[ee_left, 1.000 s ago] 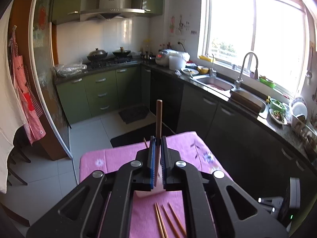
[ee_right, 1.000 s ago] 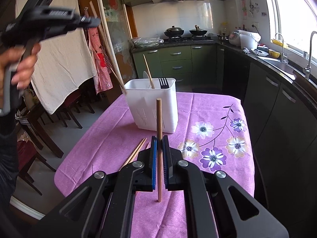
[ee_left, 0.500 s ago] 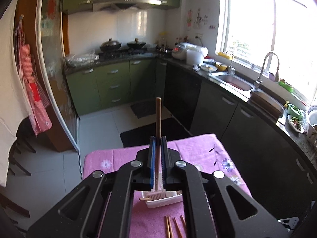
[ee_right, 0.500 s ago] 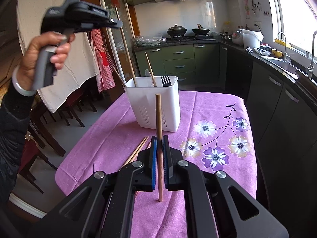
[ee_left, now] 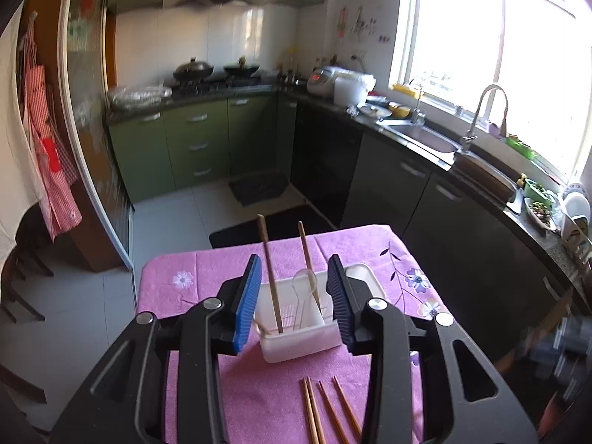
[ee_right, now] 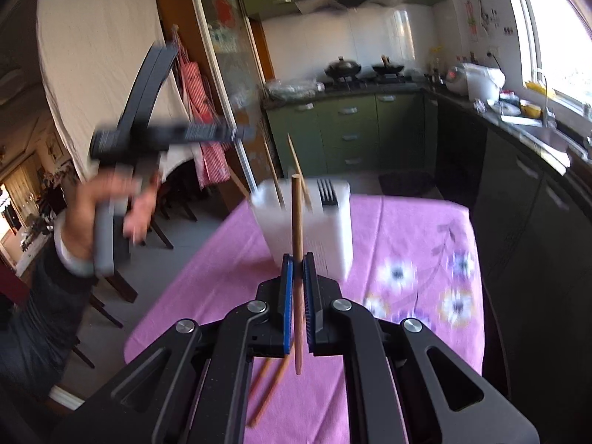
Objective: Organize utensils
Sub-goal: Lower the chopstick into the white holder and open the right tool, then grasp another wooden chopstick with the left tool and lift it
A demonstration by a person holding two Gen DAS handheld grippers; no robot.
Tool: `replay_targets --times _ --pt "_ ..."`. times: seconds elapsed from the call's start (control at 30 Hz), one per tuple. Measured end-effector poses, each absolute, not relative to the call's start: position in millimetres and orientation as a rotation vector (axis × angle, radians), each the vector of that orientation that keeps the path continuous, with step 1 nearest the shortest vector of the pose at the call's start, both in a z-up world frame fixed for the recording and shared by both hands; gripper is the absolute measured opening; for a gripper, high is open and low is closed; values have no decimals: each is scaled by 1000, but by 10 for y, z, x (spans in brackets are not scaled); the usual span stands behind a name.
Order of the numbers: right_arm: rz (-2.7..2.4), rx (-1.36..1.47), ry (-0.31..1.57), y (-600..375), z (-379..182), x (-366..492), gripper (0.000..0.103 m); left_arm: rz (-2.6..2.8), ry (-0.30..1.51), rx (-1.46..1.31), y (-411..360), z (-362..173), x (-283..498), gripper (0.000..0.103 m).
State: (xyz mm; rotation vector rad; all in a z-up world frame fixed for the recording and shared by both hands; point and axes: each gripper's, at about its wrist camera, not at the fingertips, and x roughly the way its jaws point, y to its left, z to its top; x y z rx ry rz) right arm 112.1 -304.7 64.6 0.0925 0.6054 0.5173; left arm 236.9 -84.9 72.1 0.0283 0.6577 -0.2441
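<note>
A white utensil holder stands on the pink floral tablecloth. Two wooden chopsticks and a clear spoon stand in it. My left gripper is open and empty just above the holder. Several chopsticks lie on the cloth in front of it. My right gripper is shut on an upright wooden chopstick, short of the holder, which also holds a black fork. The left gripper shows above and left of the holder in the right wrist view.
Green kitchen cabinets, a stove with woks, and a dark counter with sink lie beyond the table. Dark chairs stand at the table's left side. More chopsticks lie under my right gripper.
My left gripper has opened and let its chopstick drop into the holder. My right gripper has moved closer to the holder with its chopstick.
</note>
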Motion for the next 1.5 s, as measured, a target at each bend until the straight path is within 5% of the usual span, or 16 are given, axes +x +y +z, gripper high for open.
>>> replay_targets --times 0.1,0.3,0.83,1.13,1.37,1.5 --pt "529 129 533 -3050 1051 1340 6 -255 615 18 -752 761 2080 59" --pt "475 170 418 -2995 1557 1890 7 -245 590 61 -636 660 1659 72" --pt "377 61 601 -2520 809 2731 7 -274 749 139 -702 34 1526 73" --pt "413 63 536 -2760 1005 2056 8 -288 826 160 -861 -212 1595 73" --pt "391 5 658 -2906 296 1426 17 -286 994 157 -967 -771 1762 72" --pt "394 46 749 -3024 -154 1325 17 -264 1067 154 -996 -1050 1883 54"
